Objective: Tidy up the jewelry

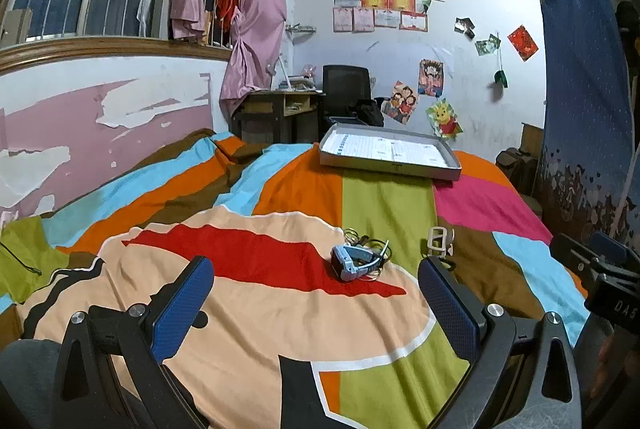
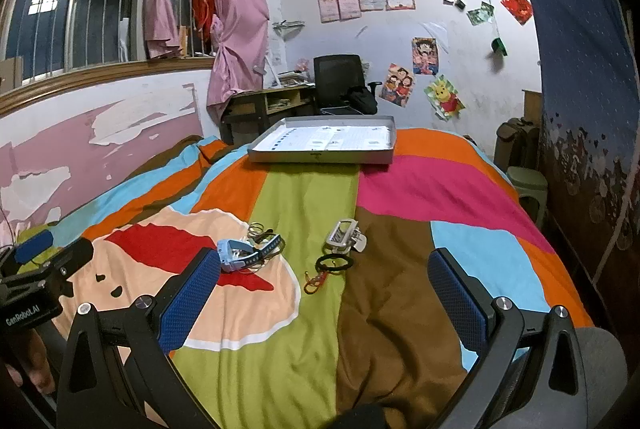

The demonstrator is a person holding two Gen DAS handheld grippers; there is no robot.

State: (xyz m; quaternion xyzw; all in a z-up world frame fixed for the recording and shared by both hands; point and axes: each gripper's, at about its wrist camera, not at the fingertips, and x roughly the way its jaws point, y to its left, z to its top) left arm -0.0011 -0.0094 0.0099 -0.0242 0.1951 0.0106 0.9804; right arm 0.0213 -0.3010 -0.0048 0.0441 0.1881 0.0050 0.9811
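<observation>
Right wrist view showed the blue watch (image 2: 240, 254) on the bed (image 2: 400, 197), lying on thin bangles (image 2: 258, 229), its strap's long axis running left-right, face toward the left. Just right lay a silver hair clip (image 2: 344, 237) and a black hair tie (image 2: 334, 263). Tray (image 2: 320, 157) sat well beyond. Left gripper (image 1: 316, 293) and right gripper (image 2: 324, 293) jaws both spread wide, empty. Judgement: close across the strap's narrow width, then carry it to the tray.

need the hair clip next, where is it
In the right wrist view the hair clip lies mid-bed, right of the blue watch, just behind the black hair tie.
</observation>
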